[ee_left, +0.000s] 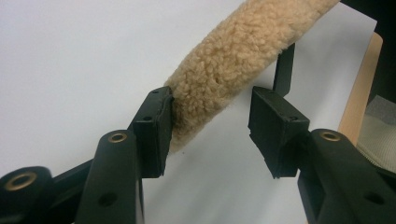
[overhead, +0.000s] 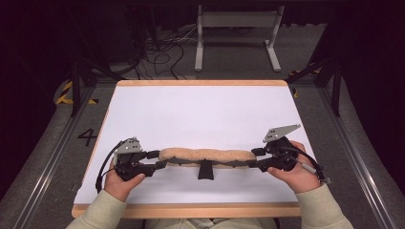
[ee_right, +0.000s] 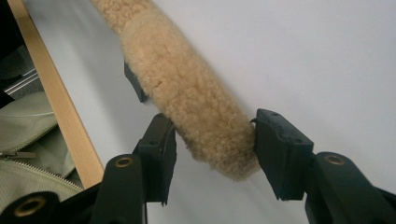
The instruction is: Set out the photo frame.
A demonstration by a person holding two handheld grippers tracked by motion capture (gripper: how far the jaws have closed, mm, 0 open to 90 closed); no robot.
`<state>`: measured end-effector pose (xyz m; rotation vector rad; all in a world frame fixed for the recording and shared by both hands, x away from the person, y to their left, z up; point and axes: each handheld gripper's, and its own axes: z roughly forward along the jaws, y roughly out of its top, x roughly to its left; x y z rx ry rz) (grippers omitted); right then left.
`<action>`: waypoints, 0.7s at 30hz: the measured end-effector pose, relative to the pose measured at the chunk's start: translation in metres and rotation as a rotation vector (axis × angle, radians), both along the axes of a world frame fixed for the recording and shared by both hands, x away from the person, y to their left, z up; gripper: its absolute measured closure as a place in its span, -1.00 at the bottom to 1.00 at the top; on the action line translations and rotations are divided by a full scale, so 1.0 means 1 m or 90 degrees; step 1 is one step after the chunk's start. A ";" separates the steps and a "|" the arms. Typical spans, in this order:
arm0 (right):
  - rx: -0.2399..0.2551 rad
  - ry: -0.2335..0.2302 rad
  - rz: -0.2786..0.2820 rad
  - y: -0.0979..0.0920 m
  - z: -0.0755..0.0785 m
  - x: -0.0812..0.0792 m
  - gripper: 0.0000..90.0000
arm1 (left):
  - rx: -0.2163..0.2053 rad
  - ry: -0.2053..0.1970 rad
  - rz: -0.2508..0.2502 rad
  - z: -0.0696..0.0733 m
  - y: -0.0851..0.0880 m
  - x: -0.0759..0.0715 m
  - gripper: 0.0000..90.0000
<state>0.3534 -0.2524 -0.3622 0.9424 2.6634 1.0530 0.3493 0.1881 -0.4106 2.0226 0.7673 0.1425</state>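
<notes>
1. The left gripper (overhead: 161,159) sits at the left end of a long tan fleece strap pad (overhead: 206,156) lying across the near part of the white table (overhead: 200,109). In the left gripper view its jaws stand spread around that end: one pad (ee_left: 161,126) just touches the pile, the other stands apart from it, so nothing is pinched.
2. The fleece strap pad (ee_left: 233,70) runs straight from left to right, parallel to the near wooden edge of the table. A flat black strap comes out at both ends, and a short black tab (overhead: 206,170) hangs from the middle toward the person.
3. It looks light, soft and limp. The pile should squash under the pads and give good friction, but I judge the middle would sag if lifted by the ends alone.
4. The best hold is probably just inside each end, across the width, deep enough to catch the strap within and not the fluff only.
5. The right gripper (overhead: 255,159) mirrors the left at the right end. Its jaws are parted around the rounded end of the pad (ee_right: 196,112), both lying close beside the fleece without visibly squeezing it.
</notes>
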 end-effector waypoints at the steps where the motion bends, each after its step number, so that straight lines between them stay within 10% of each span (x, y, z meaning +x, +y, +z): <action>1: 0.000 0.000 0.001 0.000 0.000 0.000 0.08 | 0.000 -0.001 -0.001 0.000 0.000 0.000 0.10; 21: 0.012 -0.020 -0.004 -0.005 0.014 -0.012 0.11 | -0.048 -0.072 0.003 0.010 0.015 -0.008 0.21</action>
